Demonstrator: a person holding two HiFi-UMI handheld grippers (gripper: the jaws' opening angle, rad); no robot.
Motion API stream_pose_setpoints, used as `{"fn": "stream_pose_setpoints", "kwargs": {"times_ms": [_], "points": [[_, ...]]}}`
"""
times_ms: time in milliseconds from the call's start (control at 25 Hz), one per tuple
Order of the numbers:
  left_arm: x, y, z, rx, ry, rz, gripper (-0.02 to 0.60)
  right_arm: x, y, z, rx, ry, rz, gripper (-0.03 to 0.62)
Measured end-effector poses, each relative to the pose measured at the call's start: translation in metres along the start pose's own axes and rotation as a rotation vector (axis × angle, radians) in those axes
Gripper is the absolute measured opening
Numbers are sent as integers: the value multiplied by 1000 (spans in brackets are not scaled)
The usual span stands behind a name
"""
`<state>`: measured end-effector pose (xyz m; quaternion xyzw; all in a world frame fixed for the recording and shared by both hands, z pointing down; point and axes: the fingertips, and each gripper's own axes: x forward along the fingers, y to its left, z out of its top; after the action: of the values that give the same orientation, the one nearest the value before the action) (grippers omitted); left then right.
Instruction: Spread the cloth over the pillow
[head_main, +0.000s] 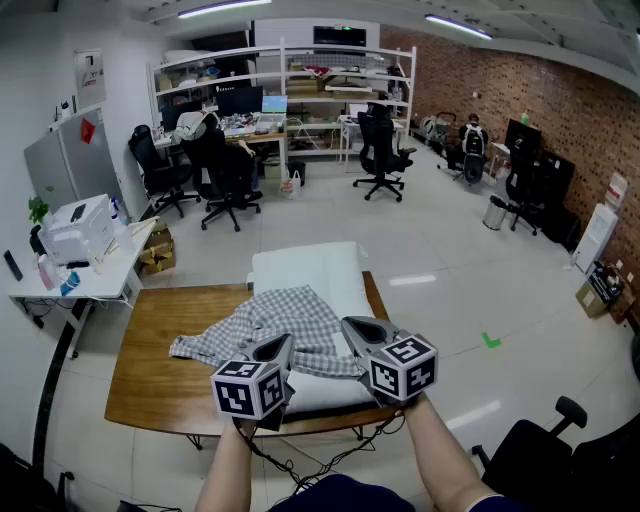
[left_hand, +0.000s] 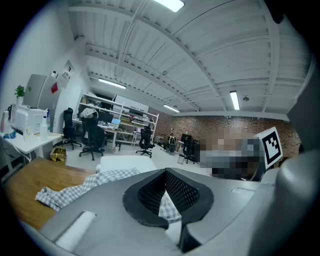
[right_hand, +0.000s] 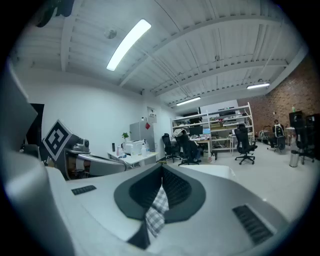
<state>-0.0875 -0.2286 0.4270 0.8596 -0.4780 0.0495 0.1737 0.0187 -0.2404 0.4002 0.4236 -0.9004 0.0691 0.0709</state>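
Observation:
A grey-and-white checked cloth (head_main: 268, 322) lies crumpled across the near and left part of a white pillow (head_main: 312, 270) on a wooden table (head_main: 150, 345). The pillow's far half is bare. Both grippers are at the table's near edge, side by side. My left gripper (head_main: 283, 347) is shut on a fold of the cloth's near edge. In the left gripper view the checked cloth (left_hand: 167, 206) shows pinched between the closed jaws of the left gripper (left_hand: 165, 173). My right gripper (head_main: 353, 326) is shut on the cloth too. A strip of cloth (right_hand: 157, 212) hangs from the right gripper (right_hand: 161, 173).
A white desk with a printer (head_main: 78, 232) stands left of the table. Black office chairs (head_main: 228, 180) and shelving (head_main: 300, 90) fill the far room. Another black chair (head_main: 545, 450) is at my near right. A cable (head_main: 300, 465) hangs below the table's front edge.

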Motion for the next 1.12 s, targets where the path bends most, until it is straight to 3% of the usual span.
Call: {"fn": "stream_pose_setpoints", "kwargs": {"times_ms": [280,600,720,880,920,1120], "points": [[1,4,-4,-6,3,13,9,1,-7,-18,4,50,-10,11],[1,27,-54,-33,83,67,9,-5,-38,-102,32,202,-133,32],[0,31,-74,-35,112,76,9,-13,-47,-129,52,248,-174,121],[-1,33,-97,-34,129,81,10,-26,-58,-157,80,270,-215,142],[-2,35,-104,-39,139,82,10,-28,-58,-163,85,271,-212,201],[-7,37,-133,-68,195,101,11,-34,-58,-192,68,340,-200,207]]}}
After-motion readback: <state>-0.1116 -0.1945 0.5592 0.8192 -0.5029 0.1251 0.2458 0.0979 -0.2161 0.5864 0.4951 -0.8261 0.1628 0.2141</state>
